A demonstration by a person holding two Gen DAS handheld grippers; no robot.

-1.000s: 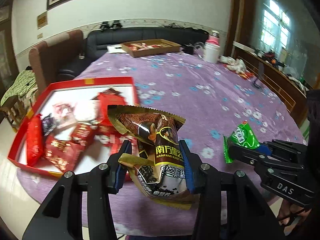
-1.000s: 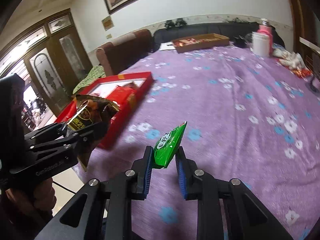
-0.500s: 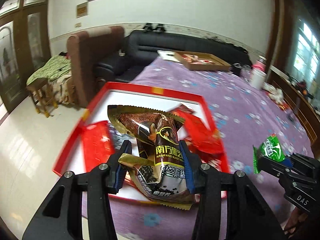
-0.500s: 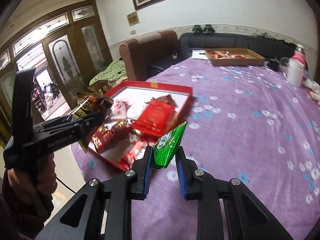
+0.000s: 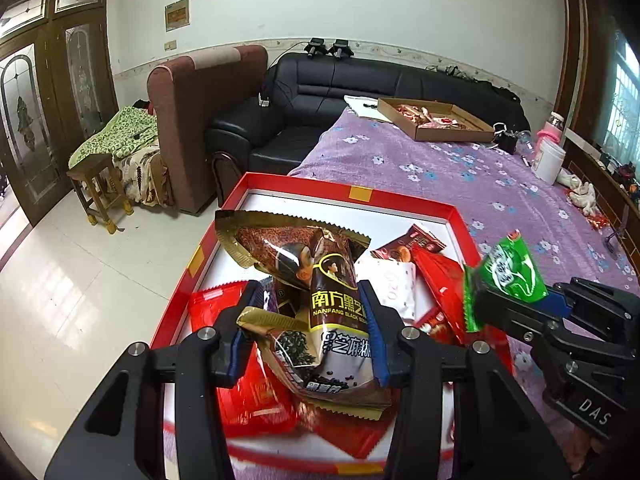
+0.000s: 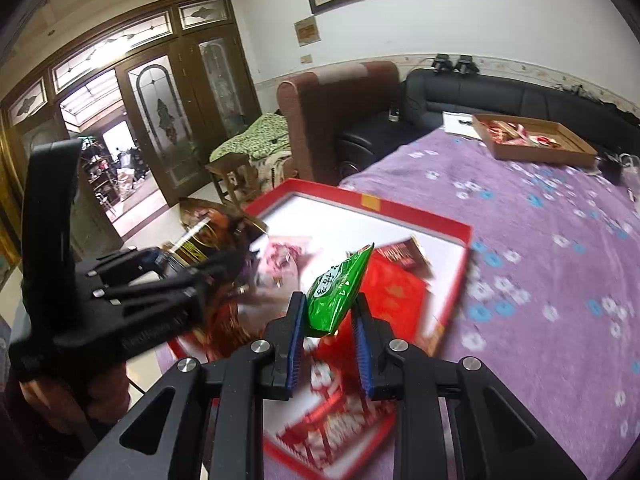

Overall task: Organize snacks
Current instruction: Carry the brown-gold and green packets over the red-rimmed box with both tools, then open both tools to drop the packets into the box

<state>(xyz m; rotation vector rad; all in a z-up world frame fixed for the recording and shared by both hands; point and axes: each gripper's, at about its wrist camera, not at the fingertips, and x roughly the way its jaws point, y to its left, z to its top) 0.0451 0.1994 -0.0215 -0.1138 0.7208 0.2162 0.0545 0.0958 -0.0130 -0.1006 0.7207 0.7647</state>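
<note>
Snack packets sit in both tools: left tool (image 5: 306, 334) is clenched on a brown-and-gold black sesame packet (image 5: 316, 300), blue pads pressing its sides, packet standing roughly upright with its crimped top edge fanning out above the fingers. Right tool (image 6: 326, 338) is clamped on a green snack packet (image 6: 334, 290), held by its lower end, upper end tilted up and to the right. Both hang over the red-rimmed tray (image 5: 404, 200), which lies just below and ahead of the fingers on the purple flowered worktop (image 6: 540, 248). Tray floor under the left tool carries loose snacks: red packets (image 5: 224, 316) to the left of the fingers, white packet (image 5: 394, 284) and another red pack (image 5: 440, 280) to the right. From the left wrist view the right tool appears at the right with the green packet between its pads; from the right wrist view the left tool shows at the left, blurred. Cardboard box of snacks (image 5: 436, 120) lies well ahead at the far end of the worktop, white jar (image 5: 550, 160) to its right.
</note>
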